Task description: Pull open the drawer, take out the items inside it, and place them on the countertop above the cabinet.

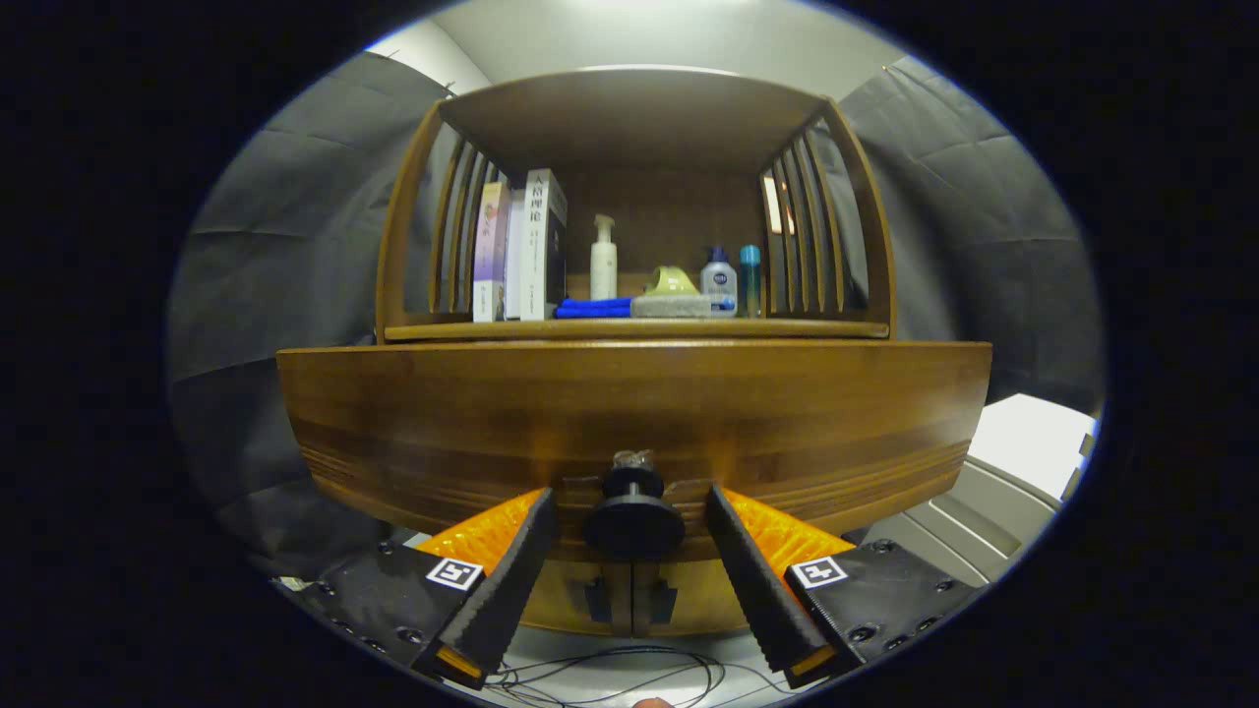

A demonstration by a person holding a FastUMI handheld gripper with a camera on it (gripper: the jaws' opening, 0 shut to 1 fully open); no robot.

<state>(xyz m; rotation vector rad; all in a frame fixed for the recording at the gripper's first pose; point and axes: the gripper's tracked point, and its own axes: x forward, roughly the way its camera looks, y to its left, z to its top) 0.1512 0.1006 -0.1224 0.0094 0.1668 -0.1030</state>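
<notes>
The gripper [632, 506] was held level in front of a dark-stained wooden cabinet [325, 462], its two fingers spread apart on either side of the drawer knob [633, 519]. Neither finger pressed on the knob; a gap showed on each side. The inner faces of the fingers [516, 580] were ribbed, wedge-shaped pads.

The knob was a round, black, matte disc on a short neck, its axis pointing straight out of the drawer front toward the camera. The drawer front [629, 413] was a broad panel of glossy brown wood with horizontal grain and grooved lines along its lower edge. Its long axis ran side to side, and the panel faced the gripper. Whether the drawer stood closed or slightly drawn out could not be told. Its contents were hidden.

Above it lay the countertop [826, 330], a thin wooden slab under an open shelf frame [398, 216] with slatted sides and a flat top. On the countertop stood upright books [531, 246], a white pump bottle [603, 258], a folded blue cloth [594, 308], a grey sponge-like block [671, 306], a green rounded object [672, 282], a pale bottle [719, 277] and a slim teal bottle [750, 279].

Below the knob, two small dark handles [629, 600] sat on lower doors. Thin black cables [629, 669] lay looped on the pale floor.
</notes>
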